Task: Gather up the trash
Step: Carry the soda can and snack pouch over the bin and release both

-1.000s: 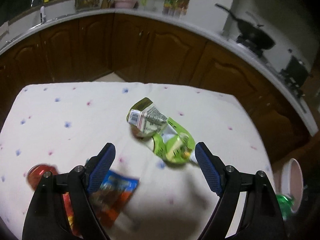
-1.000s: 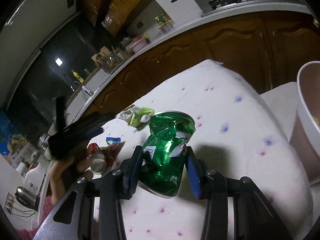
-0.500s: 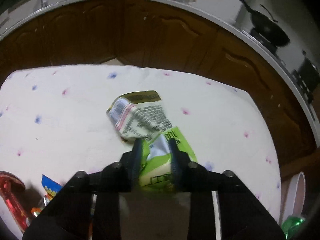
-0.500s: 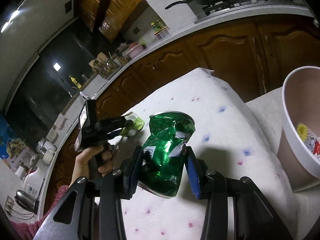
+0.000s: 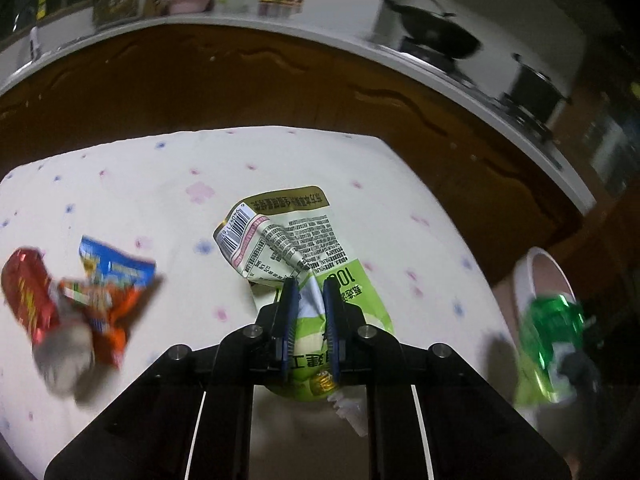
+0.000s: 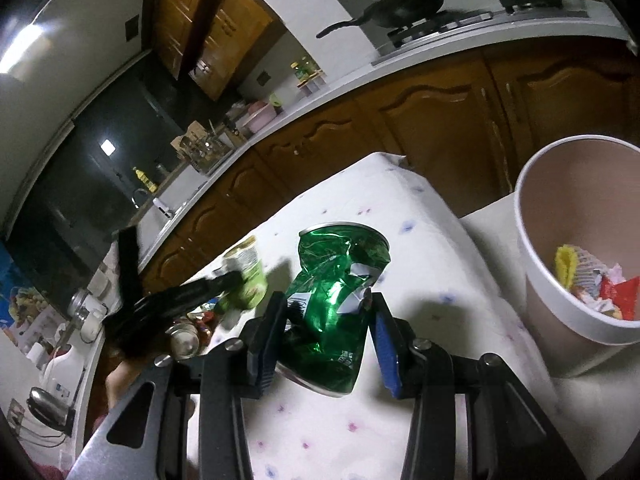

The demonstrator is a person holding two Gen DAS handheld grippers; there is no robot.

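— Tongs first: how do they stand?

— Left gripper has its blue pads nearly together, pinched on the crumpled green pouch, clamping its lower green half while the printed back with the barcode fans out ahead of the fingertips. Right gripper stands wider, its pads pressed against both sides of a crushed green can, held upright with its open rim on top.

— Where is all this relative to the table?

— The table, under a white cloth with small pink and blue flowers, lies beneath both. The pouch sits about mid-table; whether it touches the cloth, I cannot tell. The can is over the table's edge nearest the trash bin.

— And the bin?

— Pale pink, just beside the table, with wrappers already inside.

— Anything left on the table?

— Toward its left side, a red can touching an orange-and-blue snack wrapper, both blurred.
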